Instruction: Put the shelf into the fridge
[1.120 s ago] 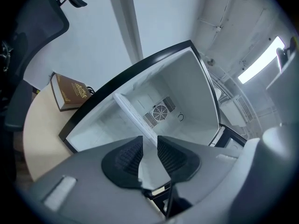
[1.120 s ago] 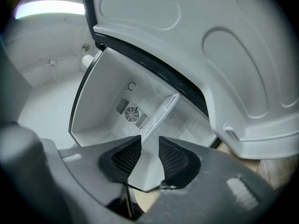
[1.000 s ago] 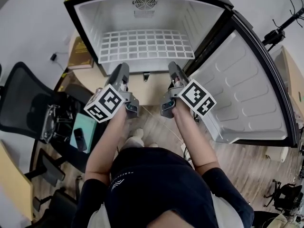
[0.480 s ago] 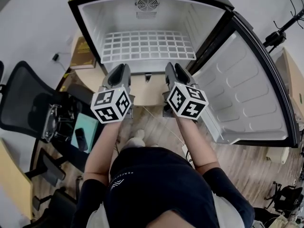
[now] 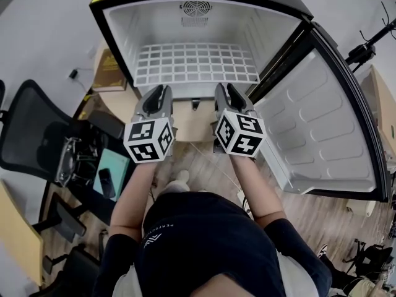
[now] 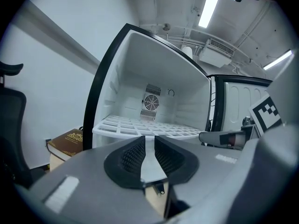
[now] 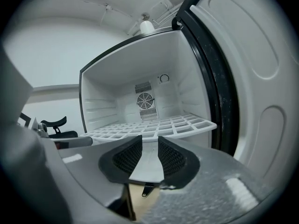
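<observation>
Open fridge (image 5: 117,36) at 12 o'clock, free room above its white shelf (image 5: 197,64), door (image 5: 322,129) walling 2 to 4 o'clock, office chair (image 5: 28,129) at 9 o'clock

Chair (image 5: 28,135): black mesh office chair, at the left edge.
Book (image 5: 106,74): brown cover with gold print, lying flat near the wall.
Teal pad (image 5: 116,163): beside the chair, with a small black device (image 5: 106,182) resting on it.
Floor (image 5: 322,215): light wood planks.
Ceiling light (image 6: 210,4): long strip, lit.
Stand (image 5: 365,45): black, upper right.
</observation>
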A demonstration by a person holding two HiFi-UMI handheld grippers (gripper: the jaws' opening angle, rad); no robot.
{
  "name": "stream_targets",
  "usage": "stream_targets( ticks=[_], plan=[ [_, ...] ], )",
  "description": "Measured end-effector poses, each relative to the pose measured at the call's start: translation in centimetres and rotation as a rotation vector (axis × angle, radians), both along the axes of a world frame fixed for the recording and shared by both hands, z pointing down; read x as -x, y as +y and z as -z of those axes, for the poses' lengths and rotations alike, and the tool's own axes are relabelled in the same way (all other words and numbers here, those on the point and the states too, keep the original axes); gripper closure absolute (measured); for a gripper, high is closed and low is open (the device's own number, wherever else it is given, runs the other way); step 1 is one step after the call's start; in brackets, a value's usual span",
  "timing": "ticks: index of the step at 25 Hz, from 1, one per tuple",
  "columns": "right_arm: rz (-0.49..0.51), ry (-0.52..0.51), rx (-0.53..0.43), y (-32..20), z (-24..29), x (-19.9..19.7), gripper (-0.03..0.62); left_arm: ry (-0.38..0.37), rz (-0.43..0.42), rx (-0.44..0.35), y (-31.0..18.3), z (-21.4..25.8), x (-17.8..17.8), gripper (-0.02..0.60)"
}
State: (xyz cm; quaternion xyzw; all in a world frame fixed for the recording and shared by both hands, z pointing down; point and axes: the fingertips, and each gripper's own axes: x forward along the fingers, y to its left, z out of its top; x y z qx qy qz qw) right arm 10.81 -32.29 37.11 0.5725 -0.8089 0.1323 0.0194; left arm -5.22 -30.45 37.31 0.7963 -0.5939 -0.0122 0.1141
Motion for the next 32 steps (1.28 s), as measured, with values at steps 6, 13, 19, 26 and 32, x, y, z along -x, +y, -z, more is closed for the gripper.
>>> stream_targets(
  ticks=[6,13,19,26,32],
  plan=[
    [-0.019,0.012,0.000,-0.5,0.0,0.1,0.494,-0.008,0.004,-0.009,-0.2,-0.1,0.1,0.528],
    [-0.031,0.016,-0.002,-1.2,-0.2,-0.1,0.515,-0.002,-0.002,-0.012,-0.8,-0.2,0.3,0.538],
    [-0.028,0.029,0.005,-2.2,-0.1,0.0,0.522,-0.014,-0.004,-0.008,-1.8,-0.1,0.5,0.548],
    [-0.027,0.045,0.009,-3.6,-0.1,0.2,0.522,-0.044,-0.010,0.002,-3.1,-0.1,0.6,0.548],
    [-0.026,0.073,0.008,-4.6,0.0,0.3,0.522,-0.072,-0.010,0.005,-4.1,-0.1,0.8,0.555]
  ],
)
